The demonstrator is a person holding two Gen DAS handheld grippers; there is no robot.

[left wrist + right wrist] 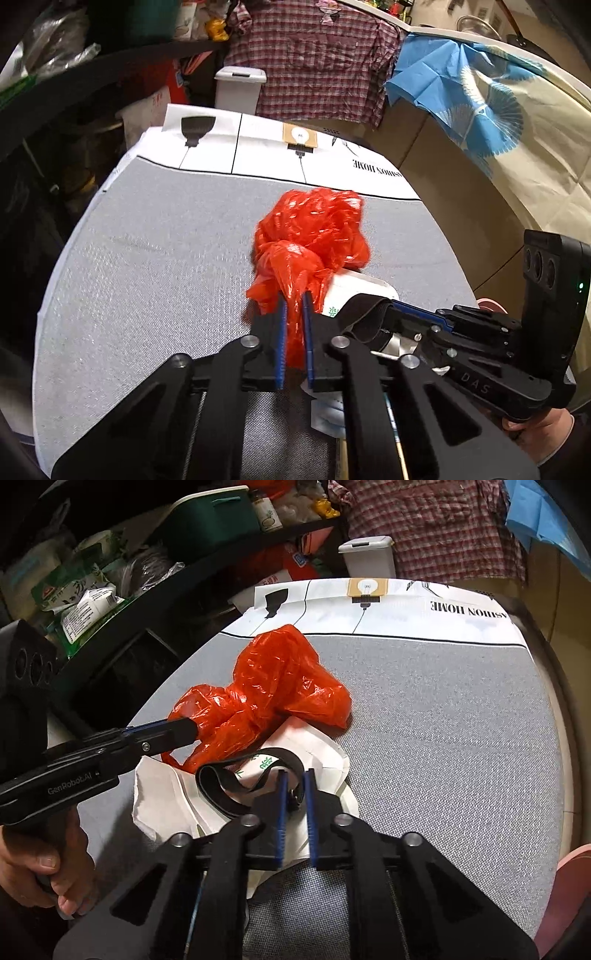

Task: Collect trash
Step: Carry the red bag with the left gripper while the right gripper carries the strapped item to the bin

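Left tongs: blue-padded, clamped on a twisted neck of the red plastic bag; seen from the right wrist camera they enter from 9 o'clock and bite the bag's near end.

Right tongs: nearly together, pinching the black strap; a small metal fitting shows between the pads. In the left wrist view they come in from 3 o'clock with the strap looped over the tip.

Red plastic bag: crumpled, lying on the bench, its bulk at 12 o'clock of the left tongs, its lower edge resting on the white paper bag.

White paper bag: flattened, green print, lying on the bench under the strap and both sets of tongs.

Bench: covered in grey woven cloth with a white printed border at the far edge reading "FASHION HOME".

White lidded bin: beyond the far edge, at 12 o'clock.

Plaid shirt: hanging behind the bin.

Blue cloth: draped at 1 o'clock.
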